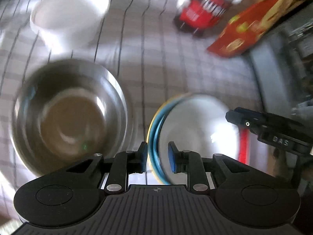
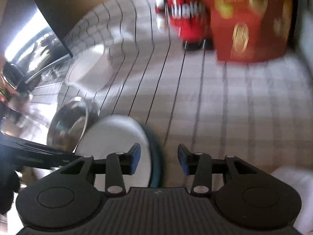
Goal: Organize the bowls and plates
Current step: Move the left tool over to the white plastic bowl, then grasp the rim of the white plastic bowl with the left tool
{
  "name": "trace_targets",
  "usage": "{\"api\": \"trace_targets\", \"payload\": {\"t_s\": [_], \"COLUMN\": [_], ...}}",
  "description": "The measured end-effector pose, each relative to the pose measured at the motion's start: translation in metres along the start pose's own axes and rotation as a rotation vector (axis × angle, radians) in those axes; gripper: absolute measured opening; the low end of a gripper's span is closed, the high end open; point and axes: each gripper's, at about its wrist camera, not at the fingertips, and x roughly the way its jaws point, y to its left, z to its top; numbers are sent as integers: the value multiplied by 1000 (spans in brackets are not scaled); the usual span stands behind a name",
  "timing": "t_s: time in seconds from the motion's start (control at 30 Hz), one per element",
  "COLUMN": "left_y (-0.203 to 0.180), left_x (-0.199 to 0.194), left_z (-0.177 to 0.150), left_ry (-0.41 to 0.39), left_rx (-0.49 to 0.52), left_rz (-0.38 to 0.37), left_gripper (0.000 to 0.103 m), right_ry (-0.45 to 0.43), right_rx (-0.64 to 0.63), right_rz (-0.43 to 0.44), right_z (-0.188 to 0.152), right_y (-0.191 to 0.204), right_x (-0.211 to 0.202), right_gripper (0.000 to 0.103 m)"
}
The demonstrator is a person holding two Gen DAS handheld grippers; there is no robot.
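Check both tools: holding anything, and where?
Both tools straddle the blue-rimmed bowl's rim: left tool on one side, right tool on the opposite. Blur hides whether the pads actually press it.

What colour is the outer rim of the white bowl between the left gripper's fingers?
Blue with a yellow edge, on the white bowl; clearest in the left wrist view.

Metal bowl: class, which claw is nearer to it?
Left. The left claw straddles the blue-rimmed bowl right beside the metal bowl; the right claw sits at that bowl's far rim.
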Motion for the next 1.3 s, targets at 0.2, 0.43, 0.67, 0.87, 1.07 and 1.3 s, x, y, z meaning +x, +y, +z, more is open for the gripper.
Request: {"api": "trace_targets", "payload": {"t_s": [0.2, 0.43, 0.67, 0.87, 1.07, 1.3], "left_y": [43, 141, 197, 205, 163, 89], "left_x": [-53, -58, -20, -4, -9, 12], "left_z": [49, 95, 129, 141, 147, 133], "left_ry": [-300, -429, -363, -337, -332, -268], "left_rx": [-117, -308, -318, -289, -180, -140], "left_rz": [156, 218, 186, 75, 20, -159], "left_gripper": [26, 26, 26, 26, 25, 24], "right_ry": [-164, -118, -20, 34, 209, 80], "right_rx": [-61, -192, -228, -69, 121, 101], "right_rz": [-68, -194, -177, -64, 46, -58], "right_z": [52, 102, 141, 169, 162, 146], "right_y": [26, 96, 158, 156, 129, 76], "right_x": [-35, 19, 97, 163, 190, 107], "right_gripper": [55, 57, 70, 71, 31, 31]}}
